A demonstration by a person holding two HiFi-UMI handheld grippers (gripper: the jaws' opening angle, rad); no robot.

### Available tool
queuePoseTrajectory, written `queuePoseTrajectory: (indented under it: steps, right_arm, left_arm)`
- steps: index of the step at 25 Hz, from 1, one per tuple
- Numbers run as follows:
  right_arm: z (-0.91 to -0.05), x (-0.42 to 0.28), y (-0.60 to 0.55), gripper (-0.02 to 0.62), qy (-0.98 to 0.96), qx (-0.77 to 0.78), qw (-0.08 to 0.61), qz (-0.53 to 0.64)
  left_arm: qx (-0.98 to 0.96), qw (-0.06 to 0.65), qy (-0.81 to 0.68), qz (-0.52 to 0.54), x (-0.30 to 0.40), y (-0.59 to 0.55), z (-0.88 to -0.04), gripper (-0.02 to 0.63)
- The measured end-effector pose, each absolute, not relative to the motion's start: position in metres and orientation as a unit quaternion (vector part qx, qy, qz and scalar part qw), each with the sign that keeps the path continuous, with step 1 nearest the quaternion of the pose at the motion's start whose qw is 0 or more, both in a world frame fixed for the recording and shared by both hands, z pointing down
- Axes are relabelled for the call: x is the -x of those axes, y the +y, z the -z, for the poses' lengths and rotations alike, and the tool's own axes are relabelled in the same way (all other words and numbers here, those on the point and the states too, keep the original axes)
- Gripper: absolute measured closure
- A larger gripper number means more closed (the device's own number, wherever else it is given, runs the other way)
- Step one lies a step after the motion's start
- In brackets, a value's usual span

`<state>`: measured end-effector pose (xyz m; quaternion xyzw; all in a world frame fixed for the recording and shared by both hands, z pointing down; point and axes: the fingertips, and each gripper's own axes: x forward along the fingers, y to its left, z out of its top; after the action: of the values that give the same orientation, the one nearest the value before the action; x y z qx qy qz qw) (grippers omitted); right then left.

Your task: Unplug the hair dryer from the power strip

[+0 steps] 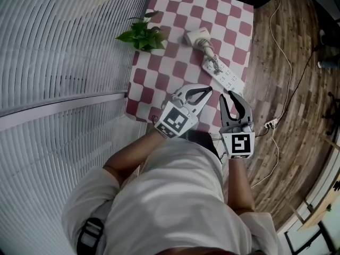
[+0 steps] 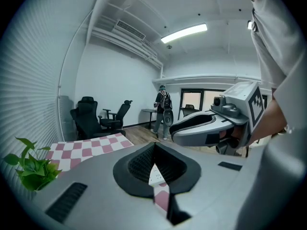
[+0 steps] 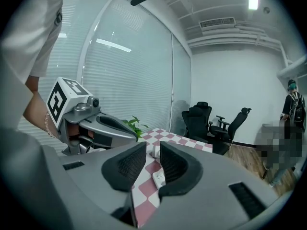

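Observation:
The cream hair dryer (image 1: 199, 40) lies on the red-and-white checked table (image 1: 175, 15). Its cord runs to a plug in the white power strip (image 1: 223, 74) just in front of it. My left gripper (image 1: 206, 91) hovers over the table's near edge, short of the strip; its pad tips meet, with nothing held (image 2: 154, 147). My right gripper (image 1: 232, 95) hangs beside it at the table's near right corner. Its jaws stand a little apart and empty (image 3: 153, 150). The power strip (image 3: 158, 178) shows through that gap.
A potted green plant (image 1: 141, 35) stands on the table's left side. Slatted blinds (image 1: 58, 62) close off the left. A thin cable (image 1: 287, 57) and a small socket block (image 1: 271, 124) lie on the wooden floor at right. Office chairs (image 2: 88, 116) and a standing person (image 2: 163, 109) are beyond the table.

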<state>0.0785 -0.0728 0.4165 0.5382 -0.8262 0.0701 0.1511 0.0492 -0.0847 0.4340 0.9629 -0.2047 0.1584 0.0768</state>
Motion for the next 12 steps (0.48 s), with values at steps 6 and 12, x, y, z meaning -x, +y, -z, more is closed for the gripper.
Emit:
queuePoseTrajectory:
  steps: [6,12]
  right_arm:
    - [-0.451,-0.086,-0.087,0.495,-0.824,-0.529,0.190,-0.076]
    - [-0.490,-0.088,-0.102,0.458,-0.825,-0.514,0.215,-0.094]
  left_arm:
    - [-0.956,0.080,-0.209,-0.190,-0.049,-0.100,-0.472,0.575]
    - [-0.948,0.086,-0.213,-0.220,-0.049,-0.112,-0.508,0.575]
